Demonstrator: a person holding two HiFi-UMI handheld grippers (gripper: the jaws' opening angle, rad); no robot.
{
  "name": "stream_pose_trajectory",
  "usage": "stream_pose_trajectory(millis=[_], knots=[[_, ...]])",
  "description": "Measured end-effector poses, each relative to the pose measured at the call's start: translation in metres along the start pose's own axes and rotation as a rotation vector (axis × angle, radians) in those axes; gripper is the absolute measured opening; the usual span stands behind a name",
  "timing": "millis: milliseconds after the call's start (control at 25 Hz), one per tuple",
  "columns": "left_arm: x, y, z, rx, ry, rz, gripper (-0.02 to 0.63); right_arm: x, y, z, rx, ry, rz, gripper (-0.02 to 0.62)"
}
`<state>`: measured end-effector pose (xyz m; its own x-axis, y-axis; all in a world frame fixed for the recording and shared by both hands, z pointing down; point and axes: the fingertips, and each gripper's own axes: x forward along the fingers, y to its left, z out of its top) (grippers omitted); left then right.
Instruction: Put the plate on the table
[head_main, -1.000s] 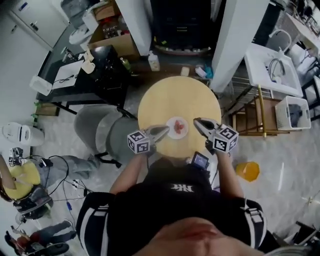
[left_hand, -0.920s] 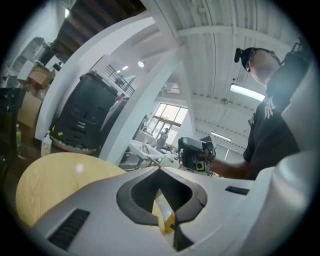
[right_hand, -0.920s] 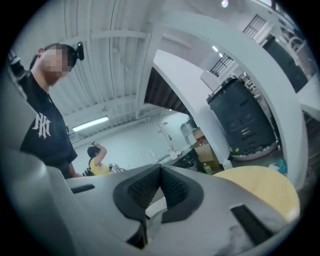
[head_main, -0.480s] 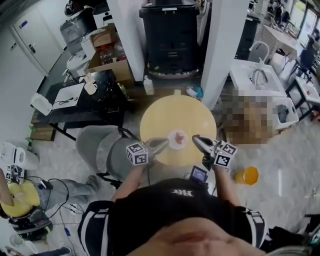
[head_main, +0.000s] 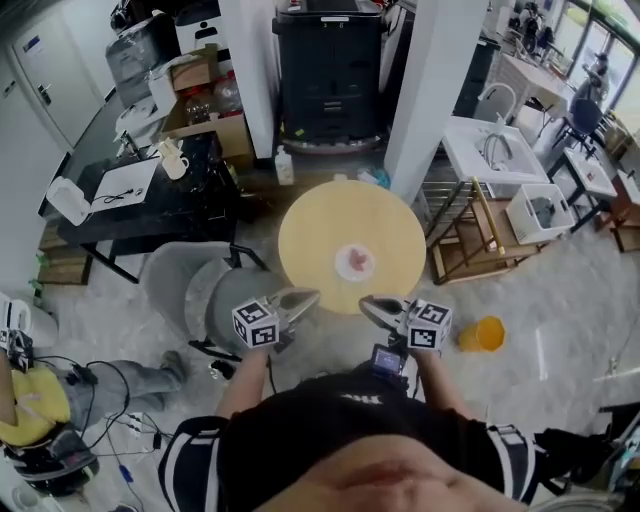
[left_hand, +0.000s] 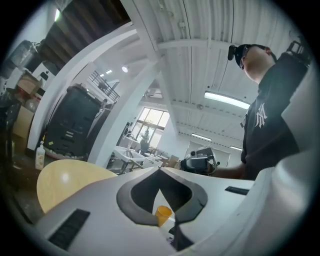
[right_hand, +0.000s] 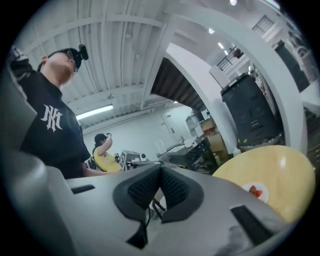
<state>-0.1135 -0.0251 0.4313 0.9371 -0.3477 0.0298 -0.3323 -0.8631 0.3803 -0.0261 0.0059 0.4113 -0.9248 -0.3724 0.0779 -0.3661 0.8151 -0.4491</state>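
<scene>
Wooden table bears the plate; left gripper and right gripper have pulled back past its near edge, jaws together, empty: placing looks done.

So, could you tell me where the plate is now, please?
In the head view, the small white plate lies on the round yellow table, near its middle, slightly toward the person.

Pale marble floor, white pillars
</scene>
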Motion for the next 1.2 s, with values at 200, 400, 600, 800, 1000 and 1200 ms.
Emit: stream_pose_trajectory(millis=[200,400,600,800,1000,1200], knots=[[-0.004,-0.038,-0.007,0.011,0.048,-0.114,0.011,-0.023,0.006,0.014,-0.038,-0.104,-0.028,-0.002],[-0.016,-0.054,0.001,0.025,0.000,-0.010,0.011,-0.035,0.031,0.024,-0.131,-0.090,0.010,-0.002],[0.016,-0.099,-0.022,0.055,0.108,-0.037,0.011,-0.100,0.068,0.002,-0.213,-0.120,0.041,-0.001],[0.001,-0.130,-0.038,0.061,0.147,-0.062,0.012,-0.150,0.060,-0.052,-0.101,-0.088,-0.076,0.000],[-0.011,-0.134,-0.047,0.053,0.144,0.029,0.012,-0.167,0.075,-0.054,-0.113,-0.116,-0.068,-0.001],[0.002,-0.152,-0.075,-0.004,0.150,-0.005,0.012,-0.171,0.065,-0.064,-0.059,-0.095,-0.104,0.000]])
